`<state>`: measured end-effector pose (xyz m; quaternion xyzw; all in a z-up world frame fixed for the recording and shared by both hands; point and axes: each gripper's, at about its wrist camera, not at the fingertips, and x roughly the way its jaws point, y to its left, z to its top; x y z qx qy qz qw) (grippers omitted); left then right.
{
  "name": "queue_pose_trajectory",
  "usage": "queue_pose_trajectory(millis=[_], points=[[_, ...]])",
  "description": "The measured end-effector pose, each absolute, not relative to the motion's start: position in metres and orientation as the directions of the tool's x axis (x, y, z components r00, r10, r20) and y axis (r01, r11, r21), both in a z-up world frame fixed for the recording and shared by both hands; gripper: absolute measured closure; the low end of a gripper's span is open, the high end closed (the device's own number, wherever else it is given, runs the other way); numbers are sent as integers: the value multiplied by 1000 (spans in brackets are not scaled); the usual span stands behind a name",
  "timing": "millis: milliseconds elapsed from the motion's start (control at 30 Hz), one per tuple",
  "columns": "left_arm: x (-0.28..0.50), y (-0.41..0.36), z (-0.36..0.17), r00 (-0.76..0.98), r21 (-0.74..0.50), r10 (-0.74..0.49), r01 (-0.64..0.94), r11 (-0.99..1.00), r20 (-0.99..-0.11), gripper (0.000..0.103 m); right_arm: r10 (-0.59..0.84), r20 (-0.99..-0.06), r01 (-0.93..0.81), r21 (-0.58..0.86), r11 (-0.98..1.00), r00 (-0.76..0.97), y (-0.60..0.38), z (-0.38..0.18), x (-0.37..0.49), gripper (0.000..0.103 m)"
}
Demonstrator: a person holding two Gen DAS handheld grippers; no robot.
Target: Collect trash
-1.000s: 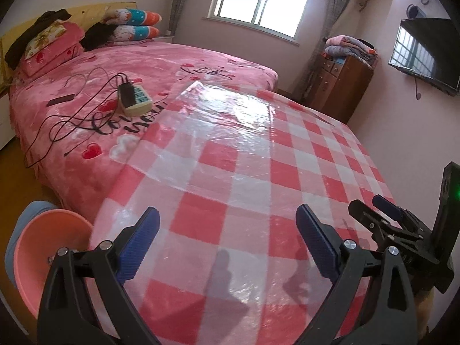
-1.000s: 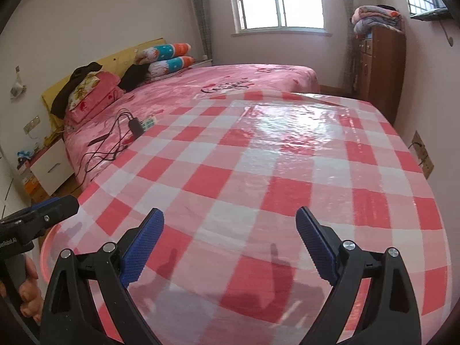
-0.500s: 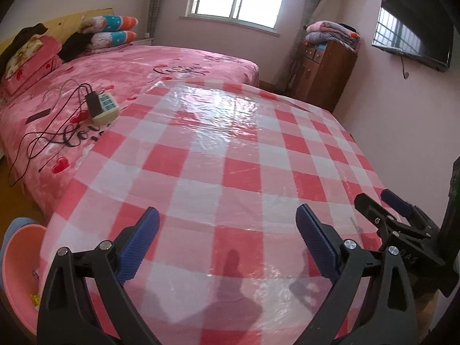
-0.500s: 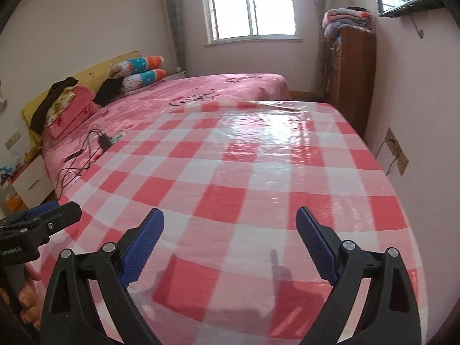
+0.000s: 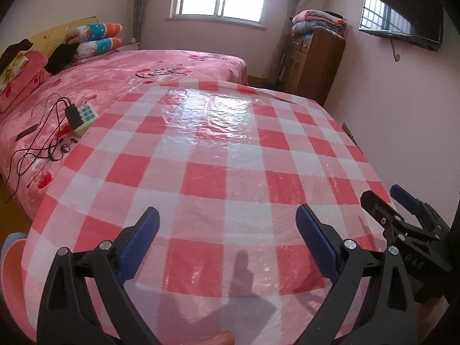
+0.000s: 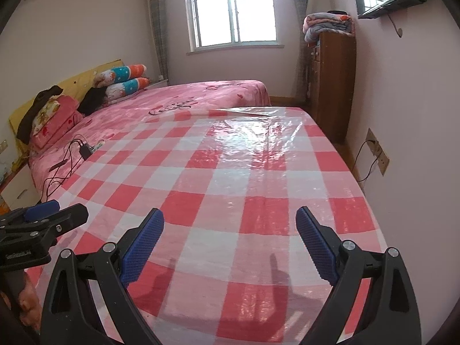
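No trash shows in either view. A table with a red and white checked plastic cloth fills both views. My left gripper is open and empty over the table's near edge. My right gripper is open and empty over the near part of the table. The right gripper also shows at the right edge of the left wrist view. The left gripper shows at the left edge of the right wrist view. A pink basin sits low at the left, beside the table, mostly hidden.
A bed with a pink cover stands left of the table, with a power strip and cables on it. A wooden cabinet with folded blankets stands at the back right. A wall socket is on the right wall.
Both cameras have risen and turned so that more of the table and room shows. The pink basin has slid almost out of the left wrist view. Both grippers stay open.
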<state>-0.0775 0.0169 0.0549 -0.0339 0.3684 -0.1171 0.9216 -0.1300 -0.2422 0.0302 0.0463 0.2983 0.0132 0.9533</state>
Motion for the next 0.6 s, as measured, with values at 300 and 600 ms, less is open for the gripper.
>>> queue_pose_trajectory(millis=[300,600], points=[[-75,7,57,704,-158,-241,183,970,-668,7,27,-553,22,82,996,832,-251,31,-136,11],[-80,3,62,724,-143,-221,169,975,-653,7,14,-548,23,59,998,836,-250,31,-139,11]])
